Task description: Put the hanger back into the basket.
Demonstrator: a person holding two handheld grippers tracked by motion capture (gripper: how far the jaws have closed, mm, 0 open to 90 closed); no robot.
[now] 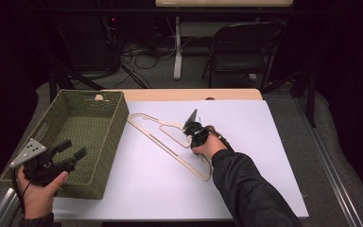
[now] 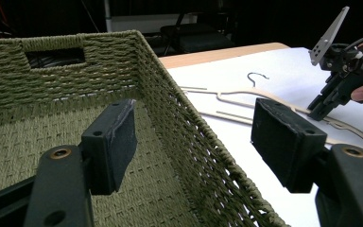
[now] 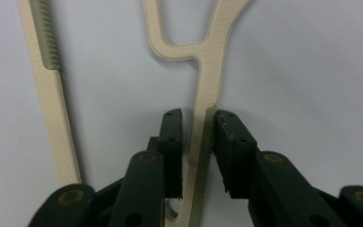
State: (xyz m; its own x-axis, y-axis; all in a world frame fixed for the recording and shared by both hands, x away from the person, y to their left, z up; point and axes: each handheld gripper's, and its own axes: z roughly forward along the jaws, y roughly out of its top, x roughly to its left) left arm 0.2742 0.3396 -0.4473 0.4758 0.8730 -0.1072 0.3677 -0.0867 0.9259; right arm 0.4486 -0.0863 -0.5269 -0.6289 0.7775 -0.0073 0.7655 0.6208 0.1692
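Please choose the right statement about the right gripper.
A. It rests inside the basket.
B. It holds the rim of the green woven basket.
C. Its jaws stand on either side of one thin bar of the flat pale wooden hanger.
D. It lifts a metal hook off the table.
C: in the right gripper view the two black jaws of the right gripper stand on either side of a thin bar of the flat pale wooden hanger, which lies on the white table sheet.

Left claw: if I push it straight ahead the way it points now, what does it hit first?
Probably the woven basket: the open left claw straddles its right wall, whose rim runs ahead between the jaws. Depth is unclear, so contact could come low on that wall.
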